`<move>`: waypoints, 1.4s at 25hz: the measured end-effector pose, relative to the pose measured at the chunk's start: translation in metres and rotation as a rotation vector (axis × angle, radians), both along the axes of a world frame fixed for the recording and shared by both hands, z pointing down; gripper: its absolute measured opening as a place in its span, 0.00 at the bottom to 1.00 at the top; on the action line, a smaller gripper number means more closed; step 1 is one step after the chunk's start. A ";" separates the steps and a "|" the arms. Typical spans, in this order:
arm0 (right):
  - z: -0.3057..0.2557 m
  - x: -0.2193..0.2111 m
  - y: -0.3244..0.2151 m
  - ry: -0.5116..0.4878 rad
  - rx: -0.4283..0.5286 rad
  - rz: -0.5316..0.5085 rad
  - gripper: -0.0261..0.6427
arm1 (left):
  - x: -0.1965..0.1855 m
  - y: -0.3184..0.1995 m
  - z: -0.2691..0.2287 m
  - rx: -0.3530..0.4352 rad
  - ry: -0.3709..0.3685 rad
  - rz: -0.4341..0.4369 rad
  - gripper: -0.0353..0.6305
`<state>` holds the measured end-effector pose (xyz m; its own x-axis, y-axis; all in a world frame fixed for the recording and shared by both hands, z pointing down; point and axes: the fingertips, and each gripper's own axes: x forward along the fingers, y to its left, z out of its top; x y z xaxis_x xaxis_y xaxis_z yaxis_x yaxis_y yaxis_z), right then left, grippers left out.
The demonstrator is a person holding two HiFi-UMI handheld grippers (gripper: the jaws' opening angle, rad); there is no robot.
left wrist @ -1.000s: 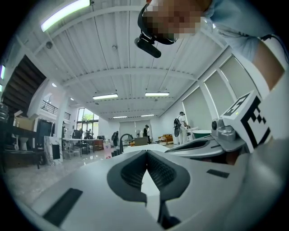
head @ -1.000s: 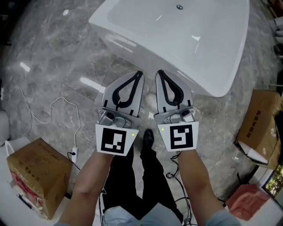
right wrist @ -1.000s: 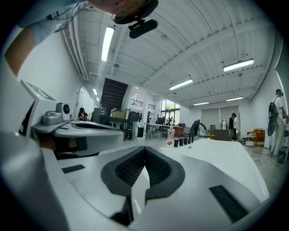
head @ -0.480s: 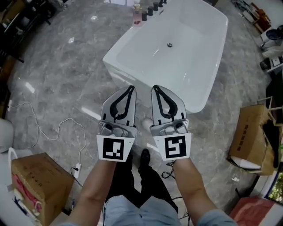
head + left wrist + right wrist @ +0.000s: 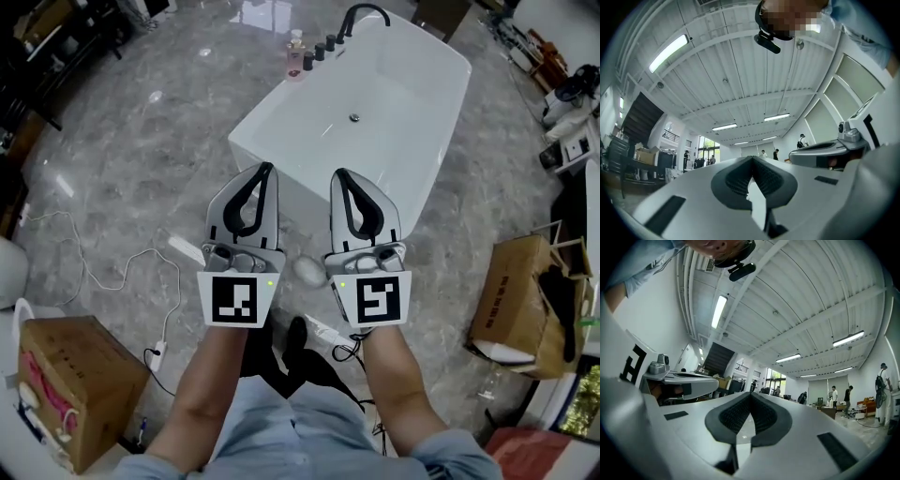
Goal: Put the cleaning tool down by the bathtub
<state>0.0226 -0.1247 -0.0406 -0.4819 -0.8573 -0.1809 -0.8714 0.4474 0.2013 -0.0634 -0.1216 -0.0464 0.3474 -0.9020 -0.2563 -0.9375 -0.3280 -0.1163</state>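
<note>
Both grippers are hanging side by side above the floor [image 5: 141, 169], just in front of the near end of the bathtub [image 5: 298, 173]. The left gripper [image 5: 266, 167] is keeping its fingers [image 5: 740, 176] pressed together with nothing between them. The right gripper [image 5: 339, 174] is doing the same with its fingers [image 5: 761, 416]. Past the closed tips, each gripper view is showing only ceiling and the far room.

The likely cleaning tool [image 5: 307, 270] is lying on the floor as a pale, blurred lump. It is showing in the gap between the two grippers, near the bathtub's near end. Its shape is too blurred to read, so I am only judging it to be the tool. Neither gripper is touching it.

It is looking small and light, probably plastic or soft rather than fragile. If it needs shifting, I am judging a pinch across its narrowest part, or on a handle if it has one, as the safest hold. The polished floor may let it slide under a push.
</note>
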 end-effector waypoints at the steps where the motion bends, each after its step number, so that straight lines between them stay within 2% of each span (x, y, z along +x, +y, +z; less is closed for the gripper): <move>1: -0.001 -0.002 0.003 0.007 -0.007 -0.007 0.06 | -0.001 0.003 -0.005 0.003 0.001 -0.007 0.08; 6: -0.003 -0.005 0.008 0.021 -0.034 -0.024 0.06 | -0.004 0.010 -0.019 0.022 -0.011 -0.029 0.08; 11: -0.023 -0.004 0.009 -0.001 0.030 -0.024 0.06 | -0.004 0.016 -0.026 0.024 0.005 -0.045 0.08; 16: -0.021 -0.002 0.018 0.019 -0.011 -0.038 0.06 | -0.005 0.028 -0.034 0.044 -0.006 -0.055 0.08; 25: -0.024 -0.005 0.035 0.030 -0.005 -0.048 0.06 | -0.009 0.044 -0.045 0.063 0.013 -0.066 0.08; 29: -0.035 -0.003 0.037 0.005 0.054 -0.037 0.06 | -0.006 0.048 -0.044 0.069 0.002 -0.058 0.08; 35: -0.036 0.000 0.032 0.002 0.055 -0.030 0.06 | -0.002 0.043 -0.042 0.061 -0.010 -0.058 0.08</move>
